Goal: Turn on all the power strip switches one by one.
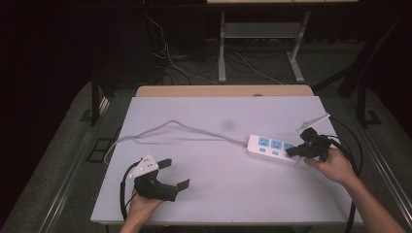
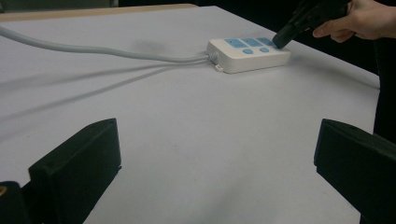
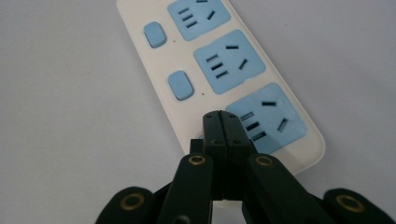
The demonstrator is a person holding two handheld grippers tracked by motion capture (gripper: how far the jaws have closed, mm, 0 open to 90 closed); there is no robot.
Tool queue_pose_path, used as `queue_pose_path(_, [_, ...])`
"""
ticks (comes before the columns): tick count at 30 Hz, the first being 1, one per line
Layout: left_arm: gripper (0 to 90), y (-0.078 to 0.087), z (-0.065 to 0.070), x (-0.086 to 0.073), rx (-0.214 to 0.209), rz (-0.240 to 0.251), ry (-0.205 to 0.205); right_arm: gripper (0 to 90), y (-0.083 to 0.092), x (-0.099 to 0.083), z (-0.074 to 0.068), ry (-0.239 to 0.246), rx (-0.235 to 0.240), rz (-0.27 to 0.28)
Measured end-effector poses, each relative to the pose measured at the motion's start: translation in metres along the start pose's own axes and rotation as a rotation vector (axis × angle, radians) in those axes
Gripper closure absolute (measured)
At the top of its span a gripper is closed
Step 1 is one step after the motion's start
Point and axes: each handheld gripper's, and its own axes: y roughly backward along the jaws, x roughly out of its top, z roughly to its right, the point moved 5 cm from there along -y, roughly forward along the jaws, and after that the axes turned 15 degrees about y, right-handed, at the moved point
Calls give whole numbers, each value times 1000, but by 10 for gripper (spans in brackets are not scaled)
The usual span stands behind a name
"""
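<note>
On the white desk [image 1: 209,194], toward its right side, lies a power strip [image 1: 272,148], flat, with its long axis running roughly left to right. Its body is a white, rounded bar with three pale blue socket faces [image 3: 229,60] in a row, each cut with dark slots. Beside the sockets sit small blue rocker switches [image 3: 180,85], two of them in plain sight in the right gripper view. A grey cord [image 1: 165,127] leaves the strip's left end and curves across the desk to its left edge.

The right gripper [image 1: 291,152], held in a hand [image 1: 335,165] at the desk's right edge, points down at the strip's right end; its fingers are pressed together with nothing between them, their tips over the strip just beside the last socket. The left gripper [image 1: 177,174] rests near the front left of the desk, well apart from the strip, its fingers [image 2: 79,163] spread wide over bare desk.
</note>
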Motion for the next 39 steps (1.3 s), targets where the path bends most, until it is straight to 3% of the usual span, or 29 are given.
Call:
queue_pose_path(25, [0, 0, 1, -1, -2, -1, 0, 900, 30, 51, -8, 46, 26, 73])
queue_pose_path(39, [0, 0, 1, -1, -4, -1, -2, 900, 20, 59, -9, 52, 47, 62])
